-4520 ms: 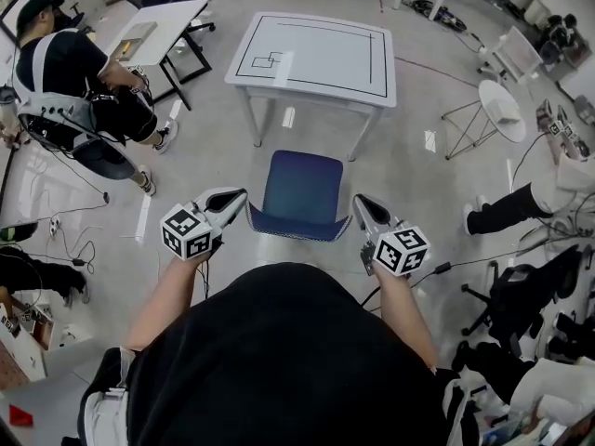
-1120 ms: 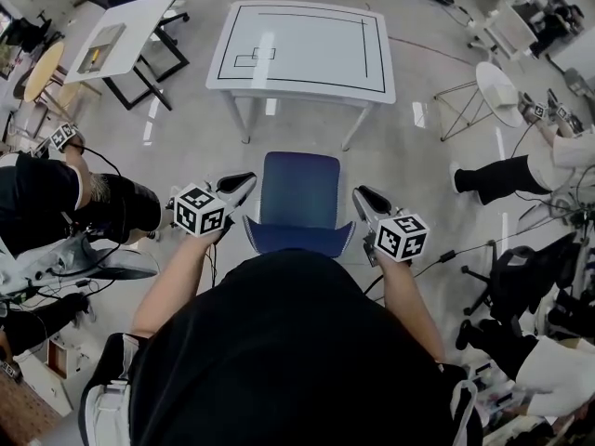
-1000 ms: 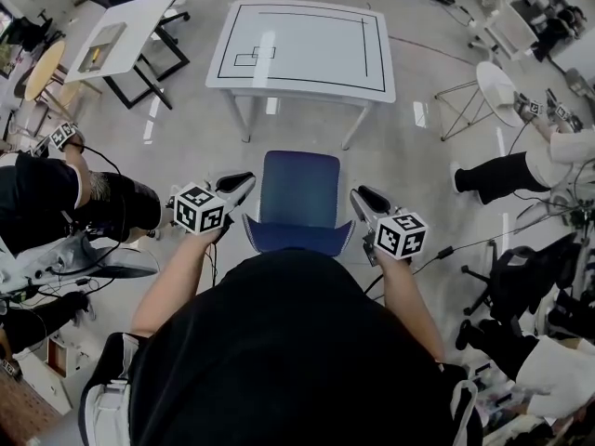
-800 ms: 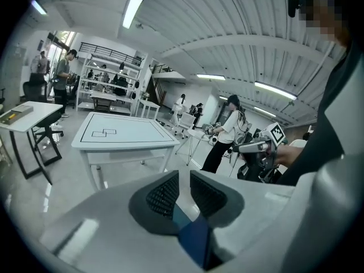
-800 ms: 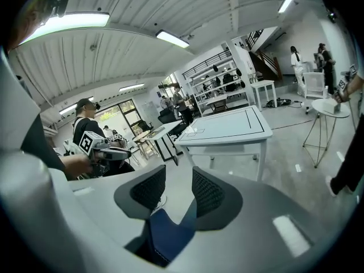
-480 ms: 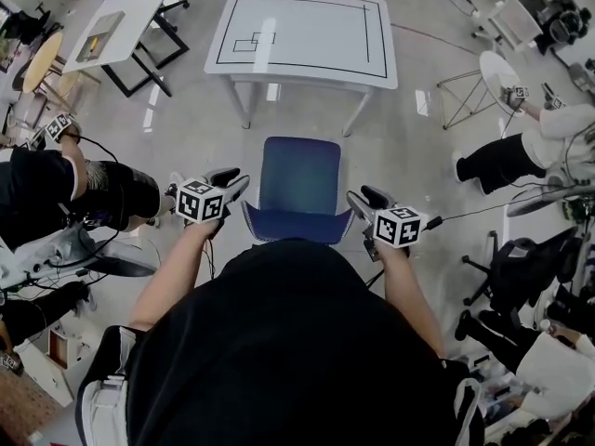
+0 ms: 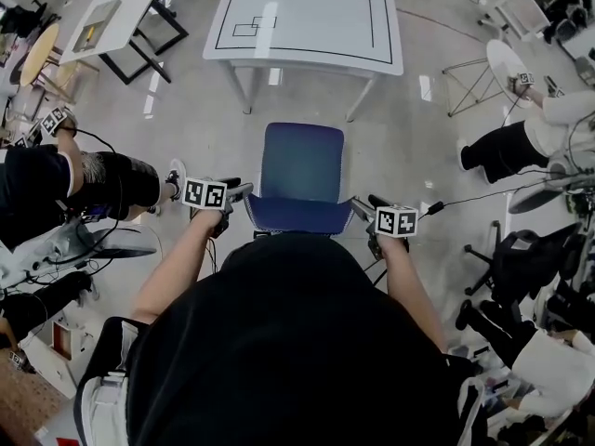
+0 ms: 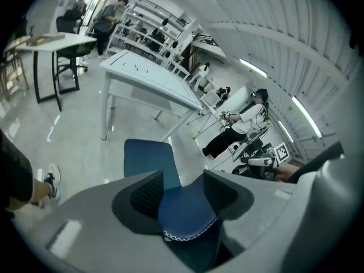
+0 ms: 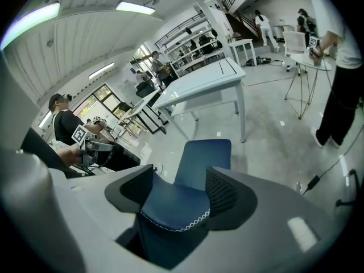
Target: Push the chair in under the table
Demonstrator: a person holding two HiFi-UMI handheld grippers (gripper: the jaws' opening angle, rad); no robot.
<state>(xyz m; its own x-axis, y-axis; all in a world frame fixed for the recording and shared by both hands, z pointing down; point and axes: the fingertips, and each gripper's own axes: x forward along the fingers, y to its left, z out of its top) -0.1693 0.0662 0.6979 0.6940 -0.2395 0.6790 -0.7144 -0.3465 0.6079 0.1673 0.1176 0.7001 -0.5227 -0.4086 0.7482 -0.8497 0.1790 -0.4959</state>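
The blue chair [image 7: 301, 161] stands a short way in front of the white table [image 7: 308, 52], its seat toward the table and its backrest [image 7: 299, 216] nearest me. My left gripper [image 7: 239, 192] is at the backrest's left top corner and my right gripper [image 7: 362, 208] at its right top corner. In the left gripper view the left gripper [image 8: 182, 193] is open, with the backrest's stitched edge [image 8: 185, 218] showing in the gap. The right gripper [image 9: 178, 193] is open too; its jaws have just been opening, and the backrest's edge [image 9: 173, 209] lies between them without the pads pressing on it.
A person [image 7: 65, 177] stands close on the left and another [image 7: 521, 142] on the right. A second table [image 7: 121, 15] is at the upper left, a round white side table [image 7: 508, 64] at the upper right. A cable [image 7: 465, 197] runs over the floor on the right.
Both grippers have sunk from beside the chair down to the top corners of its backrest. The chair stands where it was in front of the table.
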